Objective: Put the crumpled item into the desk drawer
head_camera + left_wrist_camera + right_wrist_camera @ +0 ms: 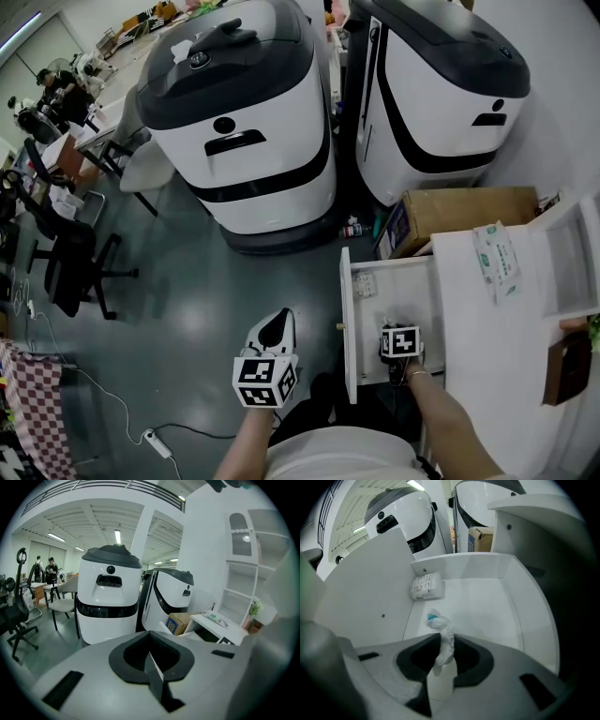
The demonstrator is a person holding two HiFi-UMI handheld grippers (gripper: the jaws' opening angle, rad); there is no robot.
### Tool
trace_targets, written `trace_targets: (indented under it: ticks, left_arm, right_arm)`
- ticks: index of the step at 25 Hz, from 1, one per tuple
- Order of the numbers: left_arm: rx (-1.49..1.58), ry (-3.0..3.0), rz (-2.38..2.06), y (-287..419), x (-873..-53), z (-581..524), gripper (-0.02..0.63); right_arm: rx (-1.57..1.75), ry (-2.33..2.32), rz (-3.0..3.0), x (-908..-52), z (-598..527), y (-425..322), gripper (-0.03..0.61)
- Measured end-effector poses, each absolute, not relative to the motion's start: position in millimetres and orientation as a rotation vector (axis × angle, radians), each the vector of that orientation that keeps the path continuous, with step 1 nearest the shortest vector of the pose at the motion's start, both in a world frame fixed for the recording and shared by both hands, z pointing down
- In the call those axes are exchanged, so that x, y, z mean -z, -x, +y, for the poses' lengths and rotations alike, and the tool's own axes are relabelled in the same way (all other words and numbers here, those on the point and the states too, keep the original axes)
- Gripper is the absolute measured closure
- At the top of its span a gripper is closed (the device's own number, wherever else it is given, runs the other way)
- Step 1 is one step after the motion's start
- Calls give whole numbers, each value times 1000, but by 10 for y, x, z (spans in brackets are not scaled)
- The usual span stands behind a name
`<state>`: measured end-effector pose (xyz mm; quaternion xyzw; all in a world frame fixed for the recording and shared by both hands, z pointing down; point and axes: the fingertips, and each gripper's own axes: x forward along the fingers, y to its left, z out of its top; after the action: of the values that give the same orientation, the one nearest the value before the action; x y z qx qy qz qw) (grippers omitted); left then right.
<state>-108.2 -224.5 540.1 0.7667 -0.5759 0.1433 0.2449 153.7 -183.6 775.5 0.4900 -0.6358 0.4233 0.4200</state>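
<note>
The white desk drawer (407, 292) stands pulled open beside the desk (487, 356). My right gripper (399, 345) is lowered inside it. In the right gripper view that gripper (442, 660) is shut on the crumpled item (446, 637), a twisted white wad with a blue tip. The wad hangs just above the bare drawer floor (483, 602). My left gripper (265, 367) is held over the grey floor left of the drawer. Its jaws (154, 670) meet in a thin line and hold nothing.
A small white packet (425, 586) lies in the drawer's far left corner. Two large white machines (239, 122) (441, 84) and a cardboard box (459, 217) stand beyond the drawer. A wipes pack (497, 262) lies on the desk. An office chair (70, 267) is at the left.
</note>
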Motion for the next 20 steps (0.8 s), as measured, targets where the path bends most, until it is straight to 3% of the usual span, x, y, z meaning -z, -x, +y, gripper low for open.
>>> trace_targets:
  ticks: [20]
  left_arm:
    - [-384,-2108,-1535,1042,-5454,-2209,623]
  right_arm:
    - [-882,-1369,-1604,-7513,-1977,-1738,433]
